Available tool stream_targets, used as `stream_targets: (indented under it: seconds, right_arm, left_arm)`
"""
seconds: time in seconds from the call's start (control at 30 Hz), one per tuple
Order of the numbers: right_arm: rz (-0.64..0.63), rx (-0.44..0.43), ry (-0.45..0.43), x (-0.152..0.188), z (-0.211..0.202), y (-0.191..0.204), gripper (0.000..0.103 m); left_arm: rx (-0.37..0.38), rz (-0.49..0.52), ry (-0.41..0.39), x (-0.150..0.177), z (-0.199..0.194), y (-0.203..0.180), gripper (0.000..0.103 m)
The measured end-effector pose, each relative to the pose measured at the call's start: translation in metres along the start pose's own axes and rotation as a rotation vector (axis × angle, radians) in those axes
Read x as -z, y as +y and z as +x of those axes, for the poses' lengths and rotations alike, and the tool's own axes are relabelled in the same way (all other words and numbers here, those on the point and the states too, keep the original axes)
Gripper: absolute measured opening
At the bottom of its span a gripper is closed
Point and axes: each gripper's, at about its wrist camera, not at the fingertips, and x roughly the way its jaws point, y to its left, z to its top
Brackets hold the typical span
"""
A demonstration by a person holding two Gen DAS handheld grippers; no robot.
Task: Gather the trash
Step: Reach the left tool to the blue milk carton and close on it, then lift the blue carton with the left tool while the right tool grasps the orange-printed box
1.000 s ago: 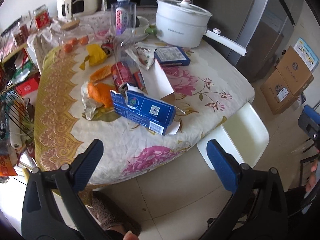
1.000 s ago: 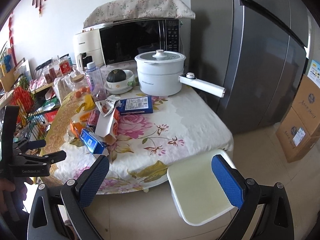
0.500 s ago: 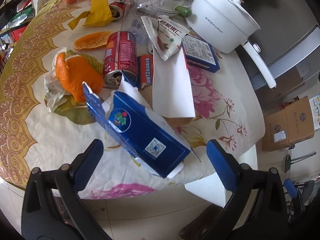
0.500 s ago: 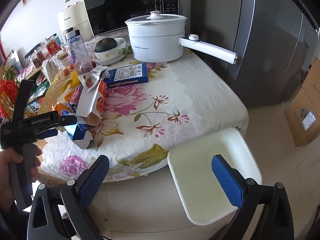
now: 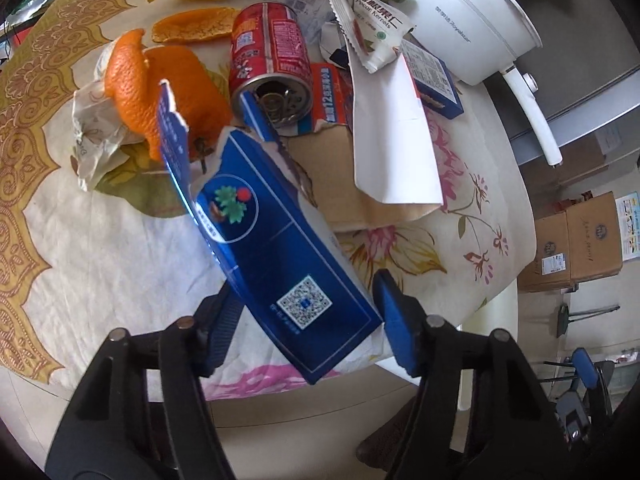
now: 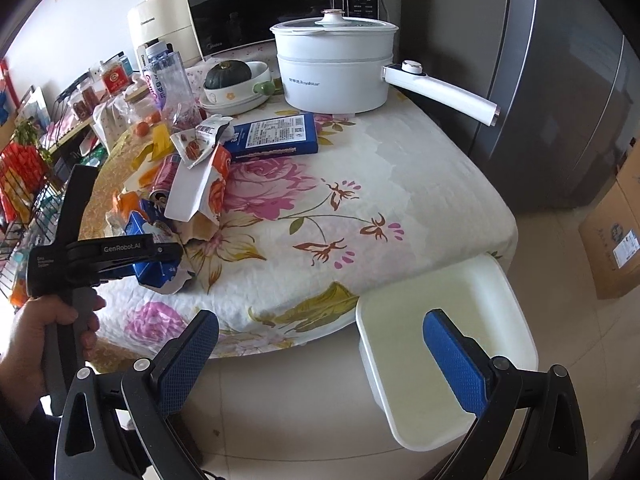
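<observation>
Care matters now: squeeze the torn blue carton squarely, lift clear of the can. From the left wrist, left claw has just been closing, pads at its sides. From the right wrist, right claw gapes empty, above the white bin near the desk.

Left gripper angled steeply down, jaws just closing, pads at both sides of a carton (contact uncertain). Hand grips its handle. Right gripper jaws wide, nothing between
</observation>
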Motion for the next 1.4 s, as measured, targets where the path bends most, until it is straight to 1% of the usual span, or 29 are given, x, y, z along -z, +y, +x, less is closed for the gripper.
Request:
stream_targets:
  seconds: [0.03,0.23,0.4,0.5,0.57,0.67,0.83,0.9,0.97,1.03,1.13,1.17,1.2,1.23,1.27,1.33,1.4]
  right_arm:
    - [-0.002,0.001,0.002,0.001,0.0,0.002,0.103]
    - [-0.019,0.02,0.016,0.003,0.007,0.007,0.103]
    - [-0.029,0.031,0.026,-0.003,0.022,0.019,0.103]
    - [-0.023,0.014,0.029,-0.013,0.033,0.03,0.103]
    - [-0.008,-0.014,0.026,-0.022,0.042,0.037,0.103]
    - [0.036,-0.077,0.024,-0.037,0.059,0.048,0.103]
    - [0.179,-0.239,0.026,-0.061,0.101,0.062,0.102]
    - [0.234,-0.287,0.037,-0.067,0.12,0.064,0.096]
    - [0.285,-0.327,0.054,-0.071,0.14,0.067,0.086]
    - [0.32,-0.357,0.061,-0.073,0.156,0.069,0.08]
    - [0.337,-0.38,0.06,-0.075,0.174,0.075,0.075]
    - [0.322,-0.367,0.033,-0.077,0.173,0.077,0.07]
    - [0.303,-0.365,0.033,-0.08,0.175,0.08,0.066]
    - [0.283,-0.372,0.036,-0.081,0.176,0.083,0.051]
    - [0.266,-0.386,0.045,-0.081,0.178,0.085,0.03]
    - [0.244,-0.382,0.046,-0.08,0.174,0.087,0.029]
    - [0.212,-0.357,0.036,-0.081,0.166,0.089,0.024]
  left_arm:
    - [0.005,0.015,-0.001,0.002,-0.003,0.001,0.058]
    - [0.009,0.103,-0.035,0.015,-0.027,0.015,0.05]
    - [0.017,0.16,-0.079,0.024,-0.051,0.026,0.045]
    - [0.036,0.176,-0.104,0.028,-0.064,0.029,0.043]
    - [0.045,0.189,-0.127,0.031,-0.073,0.03,0.042]
    - [0.059,0.198,-0.165,0.032,-0.087,0.033,0.04]
    - [0.074,0.196,-0.226,0.031,-0.107,0.037,0.04]
    - [0.074,0.199,-0.242,0.03,-0.113,0.04,0.04]
    - [0.069,0.202,-0.253,0.028,-0.115,0.041,0.04]
    - [0.062,0.2,-0.265,0.028,-0.117,0.044,0.04]
    - [0.054,0.195,-0.273,0.023,-0.117,0.048,0.04]
    - [0.051,0.196,-0.274,0.022,-0.117,0.048,0.04]
    - [0.05,0.197,-0.275,0.021,-0.116,0.049,0.04]
    - [0.048,0.198,-0.274,0.02,-0.116,0.049,0.04]
    - [0.048,0.198,-0.272,0.019,-0.115,0.049,0.04]
    - [0.047,0.197,-0.27,0.018,-0.114,0.049,0.04]
    - [0.043,0.197,-0.272,0.016,-0.114,0.047,0.04]
